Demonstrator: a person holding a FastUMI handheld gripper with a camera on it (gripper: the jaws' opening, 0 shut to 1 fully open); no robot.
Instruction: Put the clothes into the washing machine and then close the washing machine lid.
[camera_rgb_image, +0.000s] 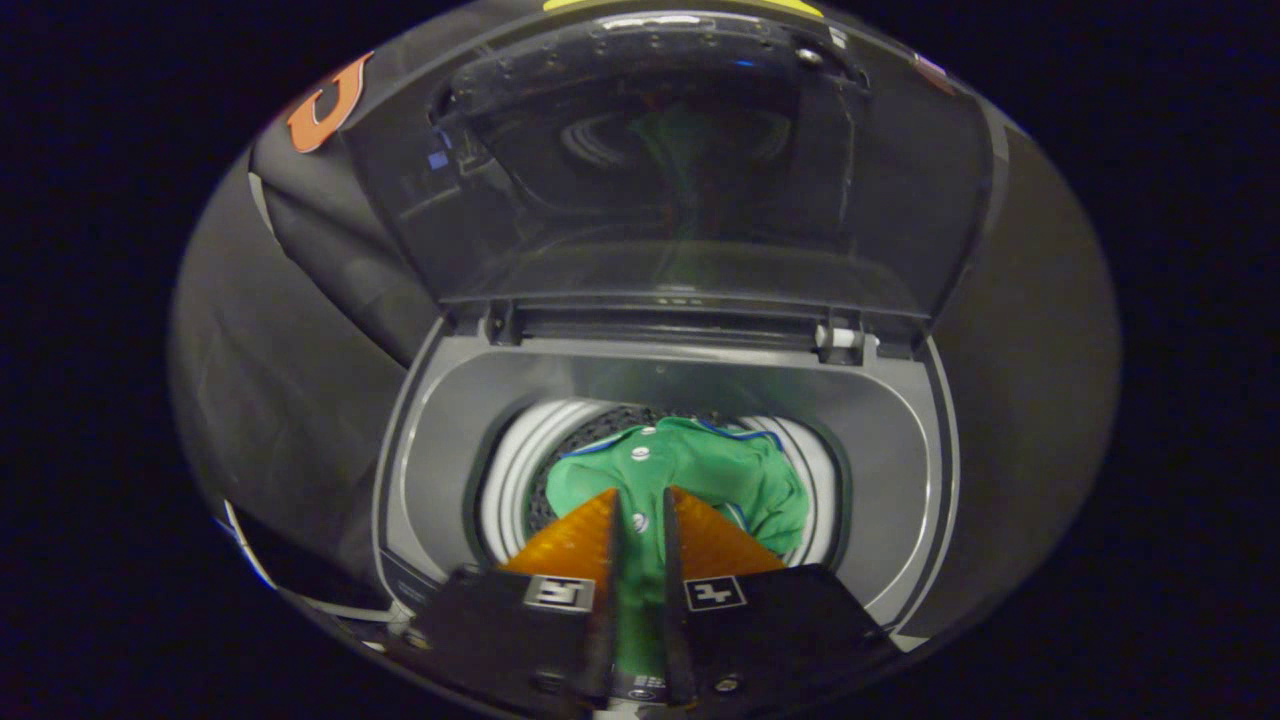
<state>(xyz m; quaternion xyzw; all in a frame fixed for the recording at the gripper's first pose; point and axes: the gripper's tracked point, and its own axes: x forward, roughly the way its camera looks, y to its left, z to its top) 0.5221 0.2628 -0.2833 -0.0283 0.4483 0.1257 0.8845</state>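
A green garment (700, 475) with white buttons and blue-white trim hangs from my gripper (640, 505) over the drum (515, 480) of the top-loading washing machine (900, 450). Both fingers press on a fold of the cloth, which runs down the narrow gap between them. Most of the garment spreads just ahead of the fingers, inside the round white drum opening. The machine's dark see-through lid (690, 170) stands upright beyond the drum, hinged at the back, and shows a faint green reflection.
The grey top panel (440, 420) of the machine rings the drum opening. Black booth cloth (300, 330) hangs behind and to both sides of the machine. A hinge block (840, 338) sits at the lid's back right.
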